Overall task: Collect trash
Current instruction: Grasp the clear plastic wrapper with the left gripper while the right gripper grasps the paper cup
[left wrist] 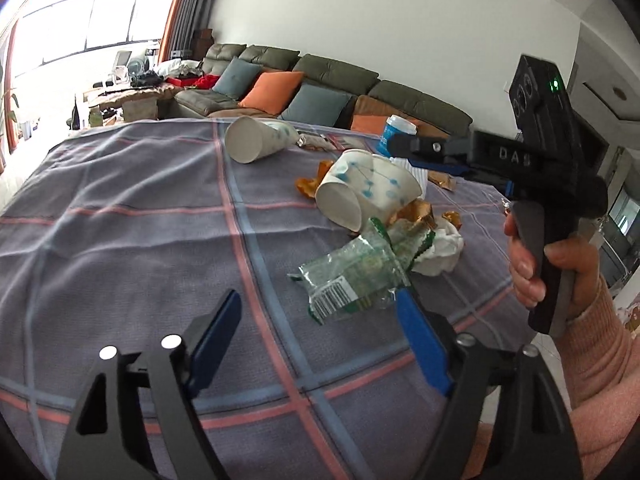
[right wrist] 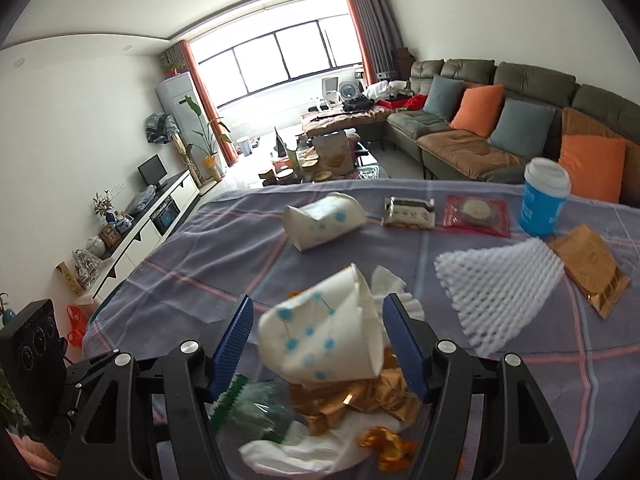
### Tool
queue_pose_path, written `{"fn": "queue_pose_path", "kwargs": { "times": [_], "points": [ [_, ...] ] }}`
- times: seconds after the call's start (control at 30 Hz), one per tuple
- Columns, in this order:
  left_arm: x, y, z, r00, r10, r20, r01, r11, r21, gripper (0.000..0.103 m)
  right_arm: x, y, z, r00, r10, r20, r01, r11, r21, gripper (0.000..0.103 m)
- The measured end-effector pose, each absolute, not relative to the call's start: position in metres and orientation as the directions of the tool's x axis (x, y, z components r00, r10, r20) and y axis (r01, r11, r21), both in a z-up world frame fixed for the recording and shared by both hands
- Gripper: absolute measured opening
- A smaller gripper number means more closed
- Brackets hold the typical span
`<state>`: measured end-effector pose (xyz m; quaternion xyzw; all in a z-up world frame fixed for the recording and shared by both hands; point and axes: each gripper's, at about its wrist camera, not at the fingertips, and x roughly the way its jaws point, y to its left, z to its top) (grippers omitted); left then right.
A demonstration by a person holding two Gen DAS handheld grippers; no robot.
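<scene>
A pile of trash lies on the checked tablecloth (left wrist: 140,220): a tipped white paper cup with blue dots (left wrist: 368,194), a clear green wrapper (left wrist: 356,276), gold wrappers (left wrist: 420,212) and a white tissue (left wrist: 440,252). My left gripper (left wrist: 320,340) is open, its right finger touching the green wrapper's edge. My right gripper (right wrist: 318,342) is open with the dotted cup (right wrist: 328,336) between its fingers, above gold wrappers (right wrist: 360,404), the green wrapper (right wrist: 256,404) and tissue (right wrist: 304,448). The right gripper's body also shows in the left wrist view (left wrist: 432,152), held above the pile.
A second tipped cup (right wrist: 320,220) lies farther back. A white foam net (right wrist: 500,292), a gold packet (right wrist: 588,268), a blue lidded cup (right wrist: 544,204), a red packet (right wrist: 476,212) and a silver packet (right wrist: 408,212) lie at the far right. A sofa (right wrist: 520,120) stands behind.
</scene>
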<state>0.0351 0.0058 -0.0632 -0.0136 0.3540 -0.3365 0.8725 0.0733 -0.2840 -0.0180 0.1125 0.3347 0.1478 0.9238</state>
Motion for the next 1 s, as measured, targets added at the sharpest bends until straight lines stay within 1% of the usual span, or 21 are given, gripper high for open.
{"fn": "queue_pose_path", "kwargs": {
  "times": [0.03, 0.07, 0.13, 0.27, 0.33, 0.37, 0.43, 0.47, 0.53, 0.57, 0.63, 0.77, 0.83, 1.0],
  "points": [
    [0.036, 0.005, -0.064, 0.517, -0.600, -0.610, 0.578, 0.771, -0.267, 0.071, 0.073, -0.286, -0.021, 0.728, 0.352, -0.588, -0.196, 0.929, 0.313, 0.067],
    [0.037, 0.005, -0.064, 0.509, -0.605, -0.612, 0.580, 0.767, -0.275, 0.069, 0.073, -0.288, -0.024, 0.722, 0.361, -0.590, -0.198, 0.925, 0.323, 0.067],
    [0.040, 0.003, -0.066, 0.496, -0.613, -0.615, 0.583, 0.760, -0.287, 0.060, 0.073, -0.290, -0.029, 0.712, 0.370, -0.597, -0.199, 0.922, 0.333, 0.063],
    [0.046, 0.000, -0.070, 0.470, -0.623, -0.626, 0.587, 0.750, -0.305, 0.048, 0.075, -0.287, -0.034, 0.689, 0.395, -0.608, -0.219, 0.913, 0.344, 0.057],
    [0.049, -0.001, -0.072, 0.456, -0.629, -0.629, 0.587, 0.744, -0.319, 0.040, 0.075, -0.284, -0.034, 0.682, 0.405, -0.610, -0.233, 0.910, 0.343, 0.050],
    [0.049, -0.002, -0.073, 0.450, -0.632, -0.630, 0.587, 0.741, -0.324, 0.038, 0.074, -0.282, -0.034, 0.679, 0.408, -0.610, -0.241, 0.909, 0.340, 0.049],
    [0.051, -0.001, -0.074, 0.443, -0.635, -0.633, 0.587, 0.739, -0.330, 0.026, 0.073, -0.280, -0.034, 0.676, 0.417, -0.608, -0.252, 0.905, 0.341, 0.042],
    [0.052, -0.001, -0.075, 0.441, -0.635, -0.634, 0.586, 0.739, -0.333, 0.024, 0.072, -0.280, -0.033, 0.675, 0.421, -0.606, -0.257, 0.904, 0.342, 0.040],
    [0.053, 0.001, -0.075, 0.445, -0.632, -0.635, 0.581, 0.743, -0.332, 0.018, 0.071, -0.278, -0.031, 0.674, 0.426, -0.603, -0.267, 0.902, 0.339, 0.031],
    [0.053, 0.001, -0.075, 0.446, -0.633, -0.633, 0.580, 0.743, -0.334, 0.017, 0.071, -0.277, -0.030, 0.674, 0.430, -0.600, -0.274, 0.900, 0.338, 0.028],
    [0.054, 0.004, -0.074, 0.452, -0.633, -0.629, 0.573, 0.746, -0.338, 0.016, 0.070, -0.276, -0.029, 0.670, 0.437, -0.600, -0.284, 0.898, 0.337, 0.015],
    [0.056, 0.011, -0.072, 0.474, -0.623, -0.623, 0.556, 0.760, -0.337, 0.015, 0.068, -0.269, -0.025, 0.667, 0.445, -0.598, -0.305, 0.895, 0.325, 0.011],
    [0.054, 0.016, -0.071, 0.486, -0.617, -0.619, 0.550, 0.766, -0.333, 0.015, 0.067, -0.266, -0.022, 0.670, 0.446, -0.593, -0.312, 0.894, 0.320, 0.006],
    [0.052, 0.029, -0.064, 0.522, -0.602, -0.604, 0.527, 0.785, -0.326, 0.015, 0.065, -0.255, -0.011, 0.680, 0.449, -0.580, -0.339, 0.894, 0.293, 0.005]
  ]
}}
